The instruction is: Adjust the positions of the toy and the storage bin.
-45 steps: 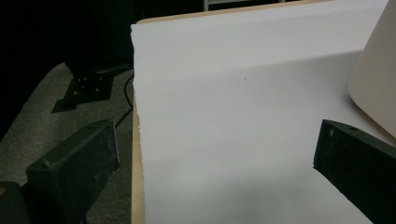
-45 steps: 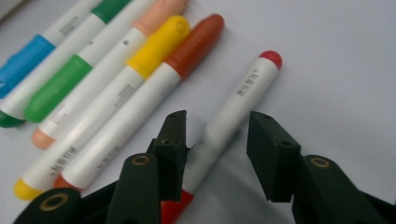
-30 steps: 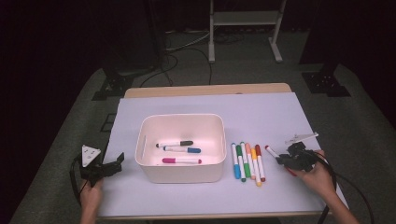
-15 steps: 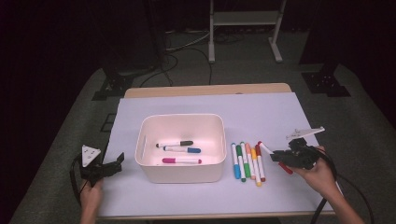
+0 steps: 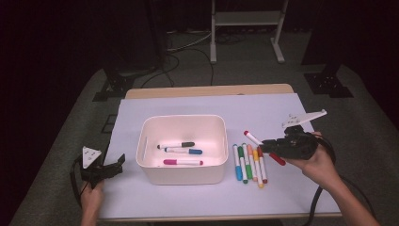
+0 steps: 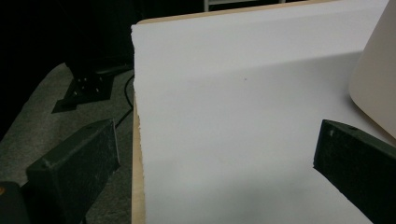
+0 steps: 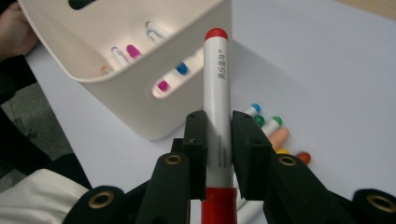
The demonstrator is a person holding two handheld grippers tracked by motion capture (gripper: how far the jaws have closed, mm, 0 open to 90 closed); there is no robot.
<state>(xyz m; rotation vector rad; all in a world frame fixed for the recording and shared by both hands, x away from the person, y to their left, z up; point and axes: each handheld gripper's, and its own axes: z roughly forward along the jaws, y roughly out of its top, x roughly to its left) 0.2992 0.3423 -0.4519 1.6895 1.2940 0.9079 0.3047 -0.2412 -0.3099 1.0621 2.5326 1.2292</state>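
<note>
My right gripper [image 5: 264,146] [image 7: 218,135] is shut on a red marker [image 5: 253,137] [image 7: 217,88], held in the air right of the white bin [image 5: 181,143] [image 7: 135,88]. The marker's white barrel points toward the bin. Three markers lie inside the bin: black-capped [image 5: 176,145], blue-capped [image 5: 183,151] and pink [image 5: 182,162]. Several more markers [image 5: 248,162] lie in a row on the white sheet under the held one. At the table's left edge my left gripper [image 5: 118,165] [image 6: 215,154] rests open, nothing between its jaws.
The white sheet [image 5: 263,110] covers most of the wooden table [image 5: 207,90]. Cables and stand bases sit on the dark floor behind. A bin wall [image 6: 378,74] stands at the right of the left gripper view.
My right gripper has risen off the sheet with the red marker and shifted left toward the bin. The left gripper has stayed put.
</note>
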